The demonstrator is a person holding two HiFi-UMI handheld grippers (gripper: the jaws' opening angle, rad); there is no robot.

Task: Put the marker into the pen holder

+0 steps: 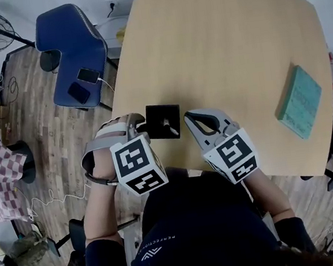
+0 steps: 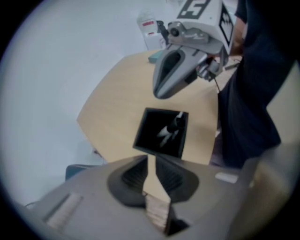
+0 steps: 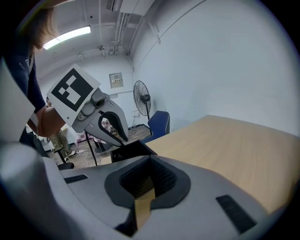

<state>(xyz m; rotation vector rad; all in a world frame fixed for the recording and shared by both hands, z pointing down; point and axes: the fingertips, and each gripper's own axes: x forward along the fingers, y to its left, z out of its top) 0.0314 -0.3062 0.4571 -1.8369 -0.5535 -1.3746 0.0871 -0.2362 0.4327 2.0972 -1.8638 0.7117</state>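
Marker: the marker (image 2: 171,128) was spotted lying tilted inside the pen holder (image 1: 152,114), lower middle of the head view, near the front edge of the surface (image 1: 215,44).
Handling: it was reckoned to be light, stiff and smooth-barrelled, so probably a bit slippery. If reseating were needed, it'd be best pinched across the barrel at its upper end.
Left gripper: on the left gripper (image 2: 152,161), the fingers were pressed nearly together with nothing between them. It was held just left of the holder.
Right gripper: on the right gripper (image 3: 149,164), the fingers were closed up and empty too. It was held just right of the holder.
Progress: pretty much done, judging by that.

Left tool (image 1: 142,128), right tool (image 1: 191,118), both jaws together
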